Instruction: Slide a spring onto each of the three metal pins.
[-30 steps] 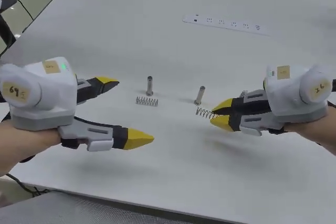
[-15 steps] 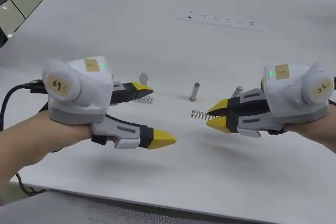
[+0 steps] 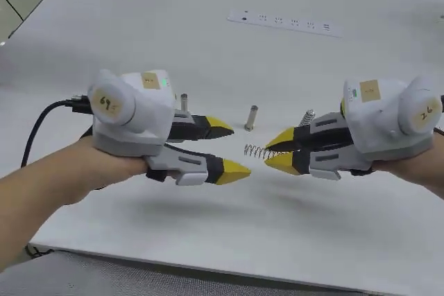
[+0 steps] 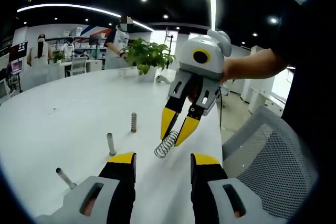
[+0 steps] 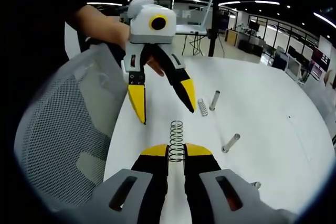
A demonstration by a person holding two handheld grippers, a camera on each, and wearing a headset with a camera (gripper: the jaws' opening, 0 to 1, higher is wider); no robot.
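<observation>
The thin silver coiled-wire spring point(image 3: 254, 150) I'm working with hangs level in the air above the white tabletop point(image 3: 208, 46). One end is nipped between the yellow tips of the right tool point(image 3: 272, 153), whose jaws are pressed close on it. The free end points across at the left tool point(image 3: 241, 149). That tool's jaws stand spread with nothing in them, their tips just beside the spring's free end.

Behind the spring, three short grey metal pins stand upright on the tabletop, well apart from each other. They are the left pin point(image 3: 184, 101), half hidden by the left tool's body, the middle pin point(image 3: 251, 117), and the right pin point(image 3: 307, 117), just above the right tool.

From the head view I can't make out the right pin's surface. The left gripper view shows it ribbed from top to base, like a coil already round it, while the other two shafts look bare. The right gripper view gives me a second spring point(image 5: 202, 107) lying flat just beside the left pin. In the head view the left tool covers that spot.

Farther back lies a long white power strip point(image 3: 284, 23). A black cable point(image 3: 41, 124) trails from the left tool. A grey mesh chair point(image 5: 58, 129) stands at the tabletop's near edge.
</observation>
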